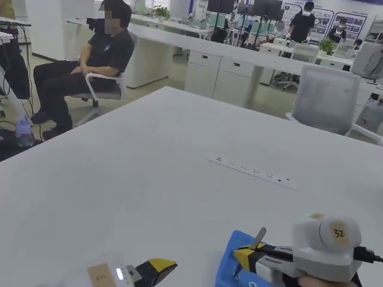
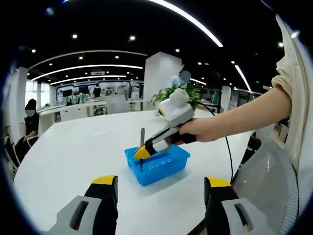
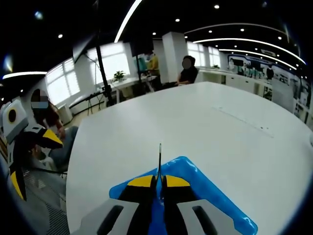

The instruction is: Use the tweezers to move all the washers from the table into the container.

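A blue container [image 1: 228,270] sits on the white table at the near edge. My right gripper [image 1: 242,255] is shut on thin metal tweezers [image 1: 259,237], which stand upright with their lower end inside the container. The left gripper view shows this from the side: the right gripper [image 2: 142,152], the tweezers [image 2: 142,138] and the container [image 2: 177,162], with small pale specks on its floor, too small to tell. In the right gripper view the tweezers [image 3: 159,157] rise between the closed jaws over the container [image 3: 217,198]. My left gripper [image 2: 161,196] is open and holds nothing, a little left of the container.
The white table [image 1: 155,167] carries a flush power strip [image 1: 254,171] toward its far right. A white chair [image 1: 326,98] stands behind the table's far edge. A person [image 1: 90,66] sits at the far left; other desks and people stand beyond.
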`<control>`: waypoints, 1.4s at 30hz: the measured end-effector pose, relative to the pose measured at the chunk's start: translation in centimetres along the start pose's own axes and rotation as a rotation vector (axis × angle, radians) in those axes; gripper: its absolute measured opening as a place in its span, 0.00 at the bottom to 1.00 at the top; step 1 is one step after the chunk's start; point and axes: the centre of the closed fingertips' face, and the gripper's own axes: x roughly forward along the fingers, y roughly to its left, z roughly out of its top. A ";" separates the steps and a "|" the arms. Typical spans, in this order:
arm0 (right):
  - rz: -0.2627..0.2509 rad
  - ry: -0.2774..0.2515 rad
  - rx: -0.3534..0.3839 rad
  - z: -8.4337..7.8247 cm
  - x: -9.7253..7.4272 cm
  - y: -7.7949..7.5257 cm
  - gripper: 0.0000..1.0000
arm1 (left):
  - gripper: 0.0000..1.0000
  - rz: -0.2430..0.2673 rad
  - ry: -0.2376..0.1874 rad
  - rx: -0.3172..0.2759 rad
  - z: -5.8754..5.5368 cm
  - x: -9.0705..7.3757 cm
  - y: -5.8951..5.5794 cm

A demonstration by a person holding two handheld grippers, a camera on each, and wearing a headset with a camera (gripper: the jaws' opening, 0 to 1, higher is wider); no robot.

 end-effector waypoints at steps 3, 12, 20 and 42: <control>-0.006 -0.001 -0.006 0.0 0.1 -0.1 0.03 | 0.72 -0.007 0.017 0.004 -0.3 0.1 -0.1; -0.004 -0.011 -0.013 0.3 -0.6 0.4 0.03 | 0.71 -0.021 0.021 0.000 -0.4 0.0 -0.3; 0.018 -0.037 -0.051 1.2 -2.5 1.6 0.03 | 0.69 -0.032 0.011 -0.017 -0.1 0.0 -0.5; 0.159 -0.017 -0.165 -0.5 -8.4 8.6 0.03 | 0.49 -0.247 0.044 -0.094 1.3 -0.4 -2.9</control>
